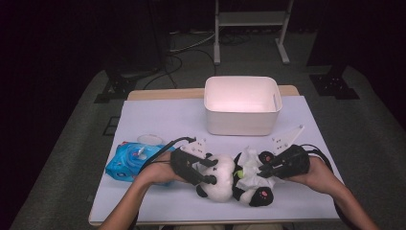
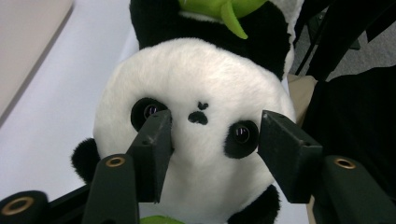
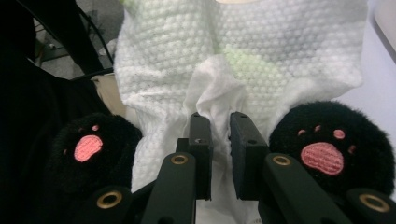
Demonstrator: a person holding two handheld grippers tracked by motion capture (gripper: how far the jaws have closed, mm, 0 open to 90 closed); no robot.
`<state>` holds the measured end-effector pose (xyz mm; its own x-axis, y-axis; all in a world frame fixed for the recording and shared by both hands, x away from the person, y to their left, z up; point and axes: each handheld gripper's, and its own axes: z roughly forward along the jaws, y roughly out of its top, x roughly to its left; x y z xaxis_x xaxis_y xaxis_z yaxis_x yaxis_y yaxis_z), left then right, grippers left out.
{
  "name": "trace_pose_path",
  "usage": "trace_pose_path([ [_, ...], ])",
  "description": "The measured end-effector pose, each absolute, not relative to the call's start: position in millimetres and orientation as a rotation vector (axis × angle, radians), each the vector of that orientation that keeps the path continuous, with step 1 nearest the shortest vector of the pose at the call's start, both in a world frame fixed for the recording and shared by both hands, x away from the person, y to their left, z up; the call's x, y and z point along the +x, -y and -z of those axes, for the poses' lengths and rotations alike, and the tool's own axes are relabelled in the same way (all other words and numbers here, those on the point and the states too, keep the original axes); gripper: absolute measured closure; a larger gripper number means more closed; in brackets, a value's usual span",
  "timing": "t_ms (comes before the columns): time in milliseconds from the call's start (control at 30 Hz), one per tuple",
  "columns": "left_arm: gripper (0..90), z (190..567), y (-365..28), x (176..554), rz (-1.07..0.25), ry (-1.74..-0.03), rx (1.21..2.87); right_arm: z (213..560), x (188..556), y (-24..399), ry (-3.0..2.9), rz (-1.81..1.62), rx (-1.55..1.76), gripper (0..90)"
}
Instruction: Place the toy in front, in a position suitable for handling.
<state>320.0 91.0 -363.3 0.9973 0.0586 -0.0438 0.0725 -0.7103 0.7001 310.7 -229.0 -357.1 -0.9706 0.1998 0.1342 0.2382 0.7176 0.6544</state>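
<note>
A black-and-white plush panda (image 1: 225,181) lies on its back near the table's front edge, its head toward the left. My left gripper (image 1: 212,171) comes in from the left. In the left gripper view its jaws (image 2: 215,135) sit on the panda's face (image 2: 201,79), touching the fur on either side of the muzzle, just by the eyes. A white textured wipe (image 1: 249,163) is draped over the panda's belly. My right gripper (image 1: 262,170) is shut on a bunched fold of that wipe (image 3: 280,56), between the two black feet with pink pads (image 3: 334,149).
A white plastic bin (image 1: 242,103) stands at the back middle of the white table cover (image 1: 158,120). A blue pack of wipes (image 1: 127,162) lies at the left beside my left hand, with a small white lid (image 1: 149,139) behind it.
</note>
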Motion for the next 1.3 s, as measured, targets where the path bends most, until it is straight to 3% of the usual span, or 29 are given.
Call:
trace_pose_path([
  [433,46.1,369,-89,320,0.019,-0.098,2.353,350,313,207,2.871,1.116,-0.300,80.0],
  [933,40.4,366,-91,321,0.008,-0.109,2.346,356,304,242,2.831,1.129,-0.381,80.3],
  [1300,42.0,370,-87,321,0.017,-0.114,2.350,349,308,221,2.869,1.121,-0.327,80.3],
])
